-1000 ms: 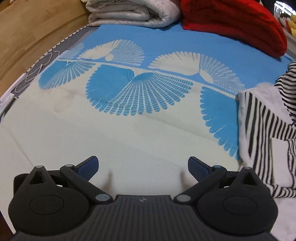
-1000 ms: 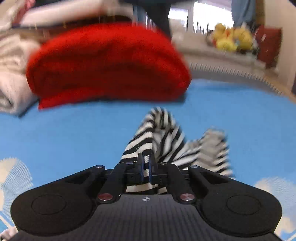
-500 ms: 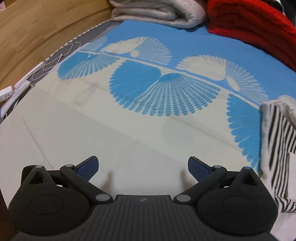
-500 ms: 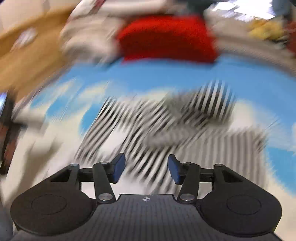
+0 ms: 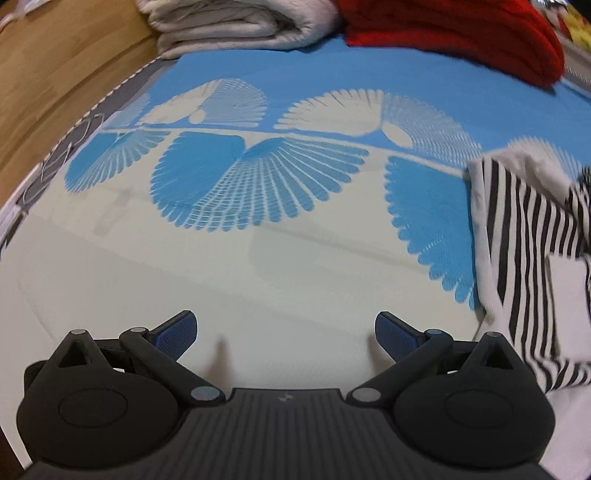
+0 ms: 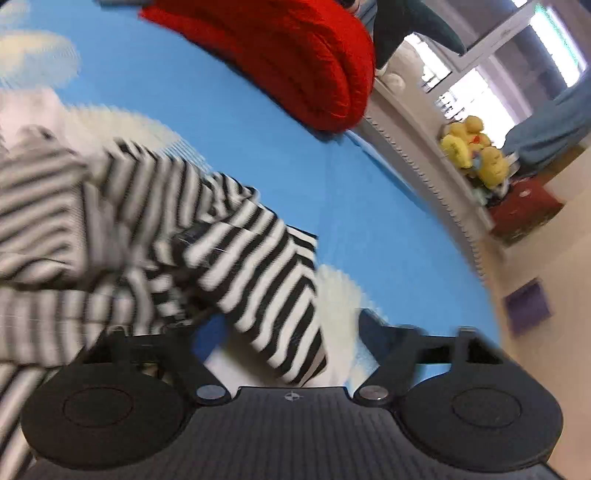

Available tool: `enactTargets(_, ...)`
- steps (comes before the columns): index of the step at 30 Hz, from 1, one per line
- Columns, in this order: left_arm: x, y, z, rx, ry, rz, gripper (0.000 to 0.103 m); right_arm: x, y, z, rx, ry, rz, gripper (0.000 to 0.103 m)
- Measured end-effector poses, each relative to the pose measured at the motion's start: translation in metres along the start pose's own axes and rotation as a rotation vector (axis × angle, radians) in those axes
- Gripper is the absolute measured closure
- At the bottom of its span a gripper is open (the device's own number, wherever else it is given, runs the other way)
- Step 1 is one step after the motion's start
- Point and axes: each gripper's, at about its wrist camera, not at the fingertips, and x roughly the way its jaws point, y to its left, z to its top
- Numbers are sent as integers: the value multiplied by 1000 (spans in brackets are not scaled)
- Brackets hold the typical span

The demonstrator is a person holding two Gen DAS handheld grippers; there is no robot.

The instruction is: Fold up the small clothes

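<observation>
A black-and-white striped garment (image 5: 528,240) lies crumpled on the blue and cream bed sheet (image 5: 295,266), at the right of the left wrist view. My left gripper (image 5: 286,330) hovers open over bare cream sheet, left of the garment, with nothing between its fingers. In the right wrist view the striped garment (image 6: 236,251) fills the left and middle, blurred. My right gripper (image 6: 277,332) is rolled to one side and its jaws are opening. A striped sleeve lies loose between them, and no pad presses on it. Cloth partly hides its left finger.
A folded red blanket (image 5: 461,33) and a folded grey quilt (image 5: 236,26) lie at the far end of the bed. A wooden surface (image 5: 55,74) borders the bed on the left. The bed's edge (image 6: 443,206) drops to the floor on the right, with yellow plush toys (image 6: 472,151) beyond.
My right gripper, shut on the striped cloth a second ago, has opened and let it go, then swung and rolled. The left gripper drifted sideways over the sheet, still open.
</observation>
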Motion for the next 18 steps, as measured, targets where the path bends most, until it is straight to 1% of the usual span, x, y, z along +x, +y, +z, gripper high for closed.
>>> enactTargets(1,2,-2,0,11,1,8,0,8,-6,5,61,49,-3,100)
enactTargets(2,2,-6,-1,20,0,15,0,10,-19,15,140,54,-21,101)
enactTargets(4,3,-10,-1,27,-2,13,0,-10,-52,48,221,-33,-96,101)
enactTargets(5,3,-12,-1,28,-3,8,0,-28,-73,66,269,-83,-124,101)
enactTargets(6,2,-15,-1,29,-3,-1,0,-52,-99,86,347,-143,-138,101)
enactTargets(7,2,-16,-1,32,-4,-7,0,-73,-121,98,411,-190,-140,101)
enactTargets(8,1,-19,-2,39,-2,-12,0,-95,-137,104,460,-227,-134,101)
enactTargets(9,1,-20,-2,46,-2,-15,0,-120,-151,106,508,-263,-110,100)
enactTargets(10,0,-22,-3,52,-4,-17,0,-145,-159,98,544,-286,-72,100)
enactTargets(11,-1,-23,-3,55,-8,-18,0,-168,-160,85,566,-301,-8,100)
enactTargets(12,-2,-23,-3,54,-10,-21,0,-187,-154,65,563,-307,60,100)
enactTargets(13,-4,-23,-4,49,-13,-29,0,-202,-139,42,542,-299,117,100)
enactTargets(14,-6,-24,-4,42,-16,-39,0,-217,-122,15,513,-279,156,100)
enactTargets(15,-7,-25,-4,35,-18,-47,0,-224,-94,-17,472,-246,207,100)
enactTargets(17,-9,-30,-7,35,-15,-59,0,-218,-33,-68,377,-156,283,99)
enactTargets(18,-11,-32,-8,40,-12,-64,0,-208,-3,-86,327,-116,299,99)
